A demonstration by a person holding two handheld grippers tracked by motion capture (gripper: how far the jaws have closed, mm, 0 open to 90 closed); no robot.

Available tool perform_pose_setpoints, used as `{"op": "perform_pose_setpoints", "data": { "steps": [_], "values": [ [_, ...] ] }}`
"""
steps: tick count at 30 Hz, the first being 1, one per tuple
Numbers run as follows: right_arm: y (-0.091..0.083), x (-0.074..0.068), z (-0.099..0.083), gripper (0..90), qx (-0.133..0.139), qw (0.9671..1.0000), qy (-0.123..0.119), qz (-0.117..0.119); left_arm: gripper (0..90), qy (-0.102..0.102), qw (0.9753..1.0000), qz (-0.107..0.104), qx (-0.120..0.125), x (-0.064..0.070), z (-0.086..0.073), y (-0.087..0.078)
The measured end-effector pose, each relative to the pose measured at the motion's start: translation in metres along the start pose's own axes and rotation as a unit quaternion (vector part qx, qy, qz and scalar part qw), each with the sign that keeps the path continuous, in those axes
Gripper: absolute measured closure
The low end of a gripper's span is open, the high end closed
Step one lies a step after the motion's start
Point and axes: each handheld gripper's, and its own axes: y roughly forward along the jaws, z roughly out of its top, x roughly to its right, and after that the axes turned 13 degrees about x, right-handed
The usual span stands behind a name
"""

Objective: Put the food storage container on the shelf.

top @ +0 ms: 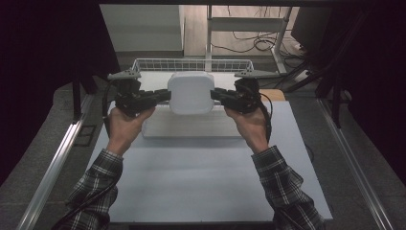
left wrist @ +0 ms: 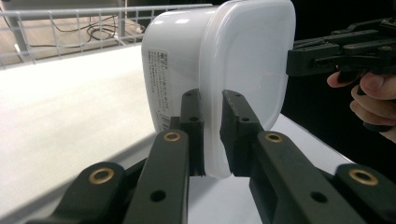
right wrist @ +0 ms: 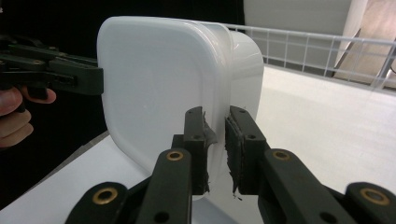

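Container [top: 191, 92], white plastic with rounded corners and a lid, is held above the middle of the far half of the desk [top: 201, 177], between the two grippers. High view: it hangs over a low white tray [top: 191, 128] lying on the desk; its flat lidded face points up toward the camera.

Left gripper [top: 163, 96] comes in from the left, jaws narrow and clamped on the left rim of the container. Left gripper view: both black jaws pinch the lid edge [left wrist: 212, 135], one on each face; a printed label [left wrist: 161, 88] runs down the container's side wall.

Right gripper [top: 216, 95] comes in from the right, jaws narrow and clamped on the right rim. Right gripper view: the jaws pinch the lid edge [right wrist: 215, 144], and their pads [right wrist: 232, 154] look frayed.

Each gripper view shows the opposite gripper biting the far edge of the container, with a hand behind it [left wrist: 369, 100] [right wrist: 14, 116].

Wire basket [top: 191, 64] stands along the far edge of the desk, just behind the container. Plaid sleeves [top: 287, 187] cover both forearms.
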Motion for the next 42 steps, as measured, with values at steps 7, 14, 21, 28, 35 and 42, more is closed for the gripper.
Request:
{"op": "perform_pose_setpoints", "data": {
  "steps": [7, 14, 21, 28, 35, 42],
  "values": [
    [0.015, 0.012, 0.009, 78.0, -0.006, 0.9999, 0.008, -0.007, 80.2, -0.013, 0.9999, 0.004, -0.005, -0.015, 0.008, 0.013],
    [0.026, 0.021, 0.011, 77.3, -0.018, 0.9996, 0.019, -0.013, 79.4, -0.026, 0.9995, 0.012, -0.009, -0.023, 0.009, 0.024],
    [0.033, 0.025, 0.013, 75.1, -0.020, 0.9994, 0.021, -0.021, 74.1, -0.033, 0.9994, 0.009, -0.006, -0.026, 0.011, 0.029],
    [0.038, 0.025, 0.016, 67.9, -0.019, 0.9995, 0.018, -0.019, 66.2, -0.042, 0.9991, 0.003, 0.004, -0.030, 0.011, 0.033],
    [0.046, 0.027, 0.017, 63.7, -0.024, 0.9993, 0.008, -0.030, 61.7, -0.034, 0.9992, 0.019, -0.002, -0.031, 0.012, 0.040],
    [0.055, 0.030, 0.015, 59.9, -0.027, 0.9991, 0.008, -0.033, 61.8, -0.027, 0.9989, 0.034, -0.017, -0.033, 0.011, 0.048]
  ]
}}
